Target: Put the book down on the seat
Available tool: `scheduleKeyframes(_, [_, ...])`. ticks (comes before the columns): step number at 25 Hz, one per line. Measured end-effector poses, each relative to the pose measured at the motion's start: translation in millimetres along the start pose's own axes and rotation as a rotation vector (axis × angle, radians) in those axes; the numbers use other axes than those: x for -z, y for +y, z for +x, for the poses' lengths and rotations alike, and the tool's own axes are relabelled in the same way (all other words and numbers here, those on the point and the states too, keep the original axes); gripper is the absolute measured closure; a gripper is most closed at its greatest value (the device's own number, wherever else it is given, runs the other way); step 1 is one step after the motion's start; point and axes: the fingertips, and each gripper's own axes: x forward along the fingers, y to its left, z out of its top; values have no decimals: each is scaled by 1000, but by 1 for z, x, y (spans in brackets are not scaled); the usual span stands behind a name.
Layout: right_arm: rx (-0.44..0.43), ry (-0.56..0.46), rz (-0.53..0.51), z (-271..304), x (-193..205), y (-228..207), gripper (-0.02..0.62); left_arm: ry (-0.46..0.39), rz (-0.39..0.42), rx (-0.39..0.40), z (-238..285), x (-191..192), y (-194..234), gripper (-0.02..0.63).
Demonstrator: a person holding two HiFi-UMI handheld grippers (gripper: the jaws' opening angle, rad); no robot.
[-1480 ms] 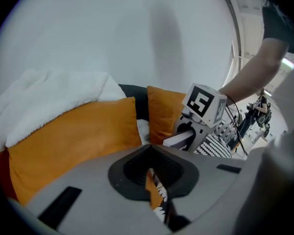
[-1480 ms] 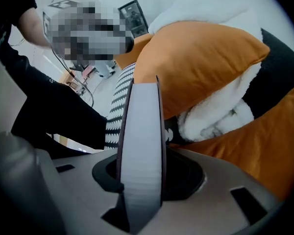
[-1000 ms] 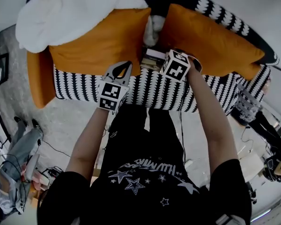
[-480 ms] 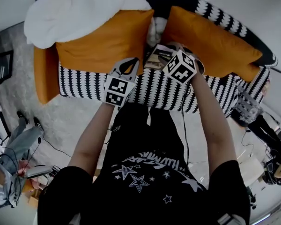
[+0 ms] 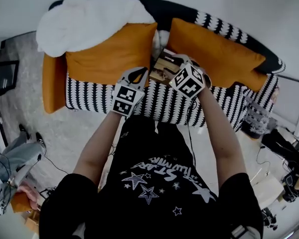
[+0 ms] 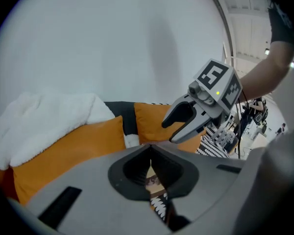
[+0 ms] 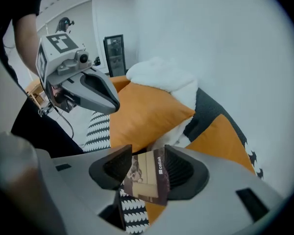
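Right gripper: the right gripper (image 7: pixel 148 166) is clamped on one edge of the brown-covered book (image 5: pixel 163 66), whose cover is tilted.
Left gripper: the left gripper (image 6: pixel 151 170) has its jaws pressed together on nothing and hovers just left of the book.
Book's place: in the air, over the gap between the left orange cushion (image 5: pixel 109 54) and the right orange cushion (image 5: pixel 214 54). It is above the far part of the black-and-white patterned sofa seat (image 5: pixel 89 96).
Step in hand: likely lowering the book onto the seat.
Doing it well: level the cover first, then aim for the bare patterned strip on the near side of the cushions. Let go only once the seat bears the book.
Risk: released on a cushion slope or from a height, it may slide or flip open.
Left gripper's part: stay clear.
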Motion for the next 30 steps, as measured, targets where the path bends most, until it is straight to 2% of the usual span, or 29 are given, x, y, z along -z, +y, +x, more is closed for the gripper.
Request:
scheduleKeyframes(6, [0, -115, 120, -52, -20, 16, 385, -54, 9, -12, -23, -35, -23, 597])
scheduleKeyframes(8, [-3, -144, 136, -68, -26, 23, 387, -72, 10, -2, -35, -45, -32, 597])
scheduleKeyframes(13, [-13, -208, 155, -103, -37, 40, 397, -126, 69, -8, -66, -73, -45, 597])
scheduleKeyframes(22, [-21, -255, 104, -152, -43, 49, 399, -253, 56, -107, -99, -125, -41, 597])
scheduleKeyframes(30, [-30, -303, 94, -182, -30, 58, 399, -287, 80, -119, -118, -136, -83, 597])
